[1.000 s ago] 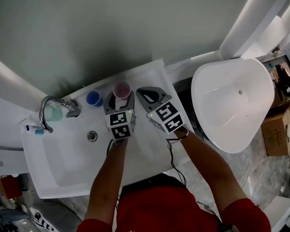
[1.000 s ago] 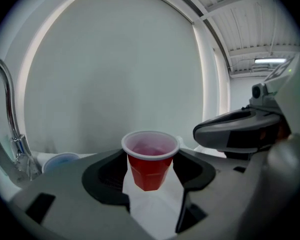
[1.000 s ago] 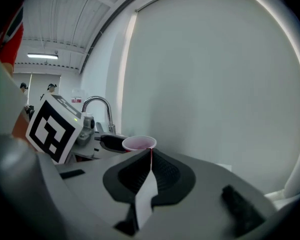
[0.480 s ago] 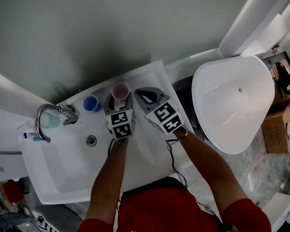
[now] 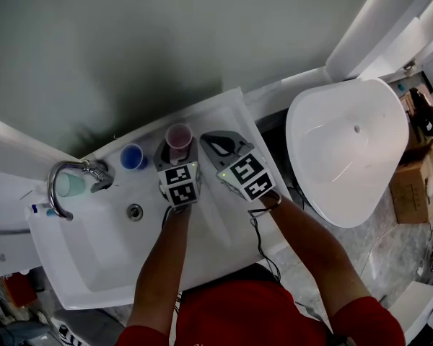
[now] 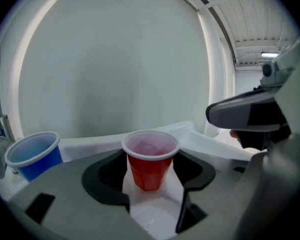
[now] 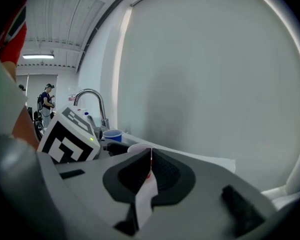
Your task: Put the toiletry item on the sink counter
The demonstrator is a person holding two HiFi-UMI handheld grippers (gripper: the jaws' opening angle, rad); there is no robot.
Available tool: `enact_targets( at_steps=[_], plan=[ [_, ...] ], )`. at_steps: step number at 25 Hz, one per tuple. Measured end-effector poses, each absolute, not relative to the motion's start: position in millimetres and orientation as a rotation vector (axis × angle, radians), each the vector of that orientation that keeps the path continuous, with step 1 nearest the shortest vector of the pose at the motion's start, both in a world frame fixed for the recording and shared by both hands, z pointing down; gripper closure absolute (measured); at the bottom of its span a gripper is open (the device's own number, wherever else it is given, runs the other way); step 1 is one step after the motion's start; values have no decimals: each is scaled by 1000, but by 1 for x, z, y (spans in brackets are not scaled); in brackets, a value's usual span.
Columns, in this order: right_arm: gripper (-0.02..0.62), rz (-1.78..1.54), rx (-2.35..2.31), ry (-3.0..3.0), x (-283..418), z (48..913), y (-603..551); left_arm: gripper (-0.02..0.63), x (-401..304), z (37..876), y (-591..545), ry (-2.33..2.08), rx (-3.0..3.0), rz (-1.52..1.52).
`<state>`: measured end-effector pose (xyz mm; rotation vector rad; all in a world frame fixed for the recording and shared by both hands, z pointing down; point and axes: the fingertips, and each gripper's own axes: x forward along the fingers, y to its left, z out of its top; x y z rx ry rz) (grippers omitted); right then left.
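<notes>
- My left claw stands wide apart around a small red plastic cup with a white rim. I judge it loose between the jaws, not clamped.
- The cup stands upright on the back ledge of the white sink worktop, behind the basin and near a blue plastic cup.
- My right claw is pressed together on nothing, just beside the left one.
- The placing looks done, so the step in hand is the retreat.
- I would draw the left claw straight back along its own line, level, with the jaws wide.
- A pad catching the rim would tip so light a cup.
</notes>
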<state>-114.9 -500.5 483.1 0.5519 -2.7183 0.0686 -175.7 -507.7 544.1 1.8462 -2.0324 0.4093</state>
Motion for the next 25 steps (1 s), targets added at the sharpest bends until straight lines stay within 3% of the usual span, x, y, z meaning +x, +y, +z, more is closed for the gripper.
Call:
enact_targets(
  at_steps=[18, 25],
  plan=[
    [566, 101, 548, -2720, -116, 489, -496, 282, -174, 550, -498, -1993, 1888, 432],
    [566, 137, 557, -2750, -105, 485, -490, 284, -170, 516, -470, -2032, 1926, 295]
  ],
)
